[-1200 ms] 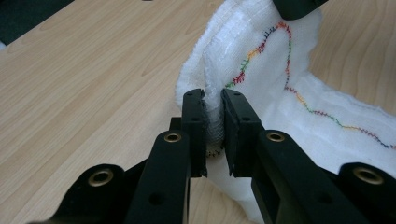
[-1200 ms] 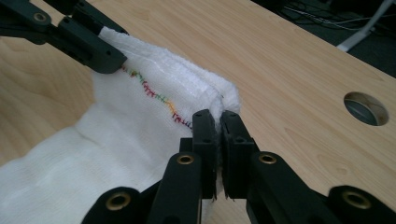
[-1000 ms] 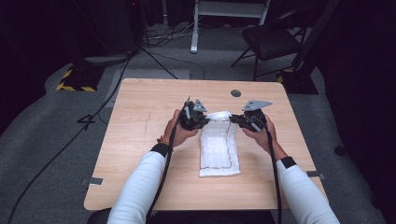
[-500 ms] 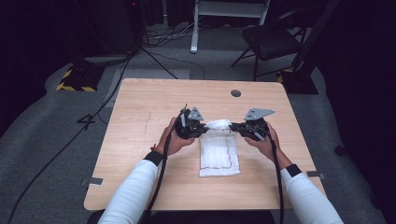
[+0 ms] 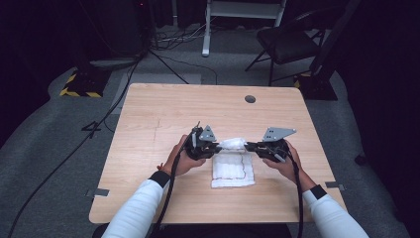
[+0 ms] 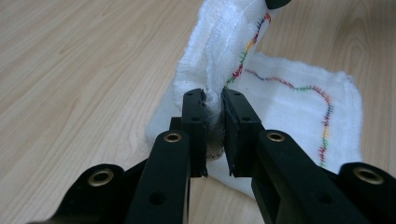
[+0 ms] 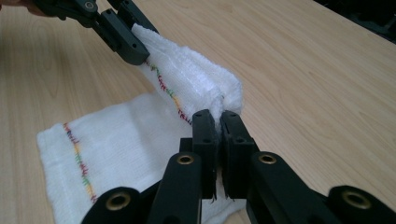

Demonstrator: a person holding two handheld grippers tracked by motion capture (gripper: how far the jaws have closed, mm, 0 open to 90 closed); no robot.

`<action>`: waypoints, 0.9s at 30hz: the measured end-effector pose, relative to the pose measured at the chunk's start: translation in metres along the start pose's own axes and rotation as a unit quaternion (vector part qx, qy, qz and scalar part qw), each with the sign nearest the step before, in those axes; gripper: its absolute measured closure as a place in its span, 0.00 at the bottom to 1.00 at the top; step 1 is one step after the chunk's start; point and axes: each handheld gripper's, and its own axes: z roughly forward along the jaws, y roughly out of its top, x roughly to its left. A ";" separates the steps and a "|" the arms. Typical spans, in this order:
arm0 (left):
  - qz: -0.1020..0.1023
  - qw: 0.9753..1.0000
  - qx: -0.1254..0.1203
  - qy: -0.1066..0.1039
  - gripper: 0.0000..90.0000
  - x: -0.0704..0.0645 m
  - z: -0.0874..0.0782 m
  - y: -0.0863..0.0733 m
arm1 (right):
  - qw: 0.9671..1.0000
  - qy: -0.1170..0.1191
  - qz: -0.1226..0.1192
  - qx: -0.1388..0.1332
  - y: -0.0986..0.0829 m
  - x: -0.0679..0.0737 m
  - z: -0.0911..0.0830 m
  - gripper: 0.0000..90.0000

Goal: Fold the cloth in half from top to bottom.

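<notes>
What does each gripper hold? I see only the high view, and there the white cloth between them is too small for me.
Observer: The left gripper is shut on a bunched edge of the cloth.
Operator: And the right one?
Observer: The right gripper is shut on the other raised corner.
Operator: Is the cloth plain white?
Observer: No, a line of many-coloured stitching runs near its edge.

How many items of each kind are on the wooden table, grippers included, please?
White cloth with multicoloured stitching: 1
Black two-jaw grippers: 2, left gripper and right gripper, each shut on the cloth
Total: 3
</notes>
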 end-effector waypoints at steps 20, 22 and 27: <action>0.022 0.999 0.022 -0.017 0.89 -0.032 -0.001 -0.018 | 0.999 0.029 -0.017 0.032 -0.019 0.027 -0.005 0.95; 0.023 0.999 0.023 -0.019 0.89 -0.035 0.000 -0.019 | 0.999 0.032 -0.018 0.034 -0.021 0.030 -0.007 0.95; 0.034 0.999 0.033 -0.021 0.88 -0.043 0.002 -0.023 | 0.998 0.040 -0.019 0.042 -0.028 0.035 -0.010 0.95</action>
